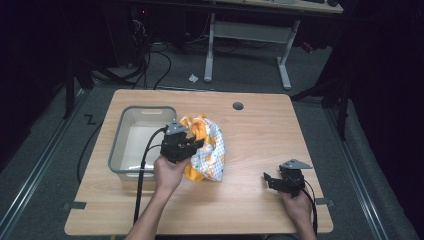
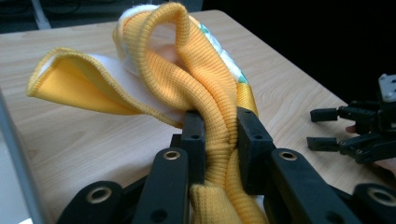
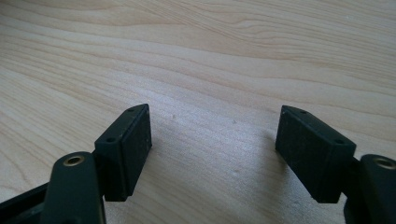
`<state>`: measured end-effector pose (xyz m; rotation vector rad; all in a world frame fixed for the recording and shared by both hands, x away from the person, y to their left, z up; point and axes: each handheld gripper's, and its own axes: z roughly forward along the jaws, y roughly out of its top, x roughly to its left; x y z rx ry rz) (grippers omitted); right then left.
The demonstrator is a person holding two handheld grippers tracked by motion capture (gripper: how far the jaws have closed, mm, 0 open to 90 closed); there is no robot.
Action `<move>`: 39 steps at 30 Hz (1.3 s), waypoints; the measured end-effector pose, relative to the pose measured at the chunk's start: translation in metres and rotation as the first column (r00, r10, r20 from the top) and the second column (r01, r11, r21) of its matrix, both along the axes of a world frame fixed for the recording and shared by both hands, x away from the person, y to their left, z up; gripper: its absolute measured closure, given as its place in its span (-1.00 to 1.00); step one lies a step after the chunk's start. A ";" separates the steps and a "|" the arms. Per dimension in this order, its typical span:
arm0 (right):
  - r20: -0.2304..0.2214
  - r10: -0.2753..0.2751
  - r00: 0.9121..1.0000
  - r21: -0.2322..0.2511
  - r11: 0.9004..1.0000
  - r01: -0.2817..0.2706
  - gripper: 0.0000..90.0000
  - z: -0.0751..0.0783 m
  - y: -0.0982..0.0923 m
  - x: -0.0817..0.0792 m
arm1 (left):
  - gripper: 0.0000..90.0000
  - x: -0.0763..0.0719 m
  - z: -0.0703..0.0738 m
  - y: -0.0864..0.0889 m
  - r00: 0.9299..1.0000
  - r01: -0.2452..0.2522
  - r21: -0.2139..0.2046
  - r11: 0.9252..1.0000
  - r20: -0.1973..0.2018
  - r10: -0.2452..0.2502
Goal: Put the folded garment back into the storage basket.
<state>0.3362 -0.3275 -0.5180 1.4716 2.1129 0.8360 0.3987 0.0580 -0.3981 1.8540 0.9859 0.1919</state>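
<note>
While the high view sets the left hand-held gripper (image 1: pixel 196 145) against a bunched yellow and white patterned cloth garment (image 1: pixel 207 150) just right of a shallow grey plastic tub (image 1: pixel 116 150), the left gripper view gives the grip itself: its two black jaws are clamped on a thick, ribbed orange-yellow knit band of the garment (image 2: pixel 205 88), which loops up and away from them above the worktop (image 2: pixel 93 135). A smooth flap with a stitched edge and a pale inner face spreads to the left of that band, and a strip of white fabric with green print runs along its far side. From the high view the garment lies crumpled near the middle of the pale wooden worktop (image 1: pixel 250 200), touching the tub's right rim. Well apart from it, the right hand-held gripper (image 1: pixel 266 181) rests near the front right edge; the right gripper view shows its flat black rubbery jaws standing wide apart over bare wood grain, with nothing between them.
</note>
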 end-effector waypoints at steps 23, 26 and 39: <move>0.000 0.000 1.000 0.000 1.000 0.000 -0.40 0.000 0.000 0.000 | 0.68 0.001 0.029 0.039 1.000 -0.029 -0.035 0.999 -0.001 0.029; 0.000 -0.001 1.000 0.000 1.000 0.001 -0.40 0.000 0.000 0.000 | 0.68 0.001 0.033 0.046 0.999 -0.044 -0.042 0.998 0.006 0.044; 0.001 0.002 1.000 -0.002 1.000 -0.002 -0.40 0.000 0.000 0.000 | 0.68 0.003 0.039 0.074 0.996 -0.088 -0.059 0.994 0.005 0.089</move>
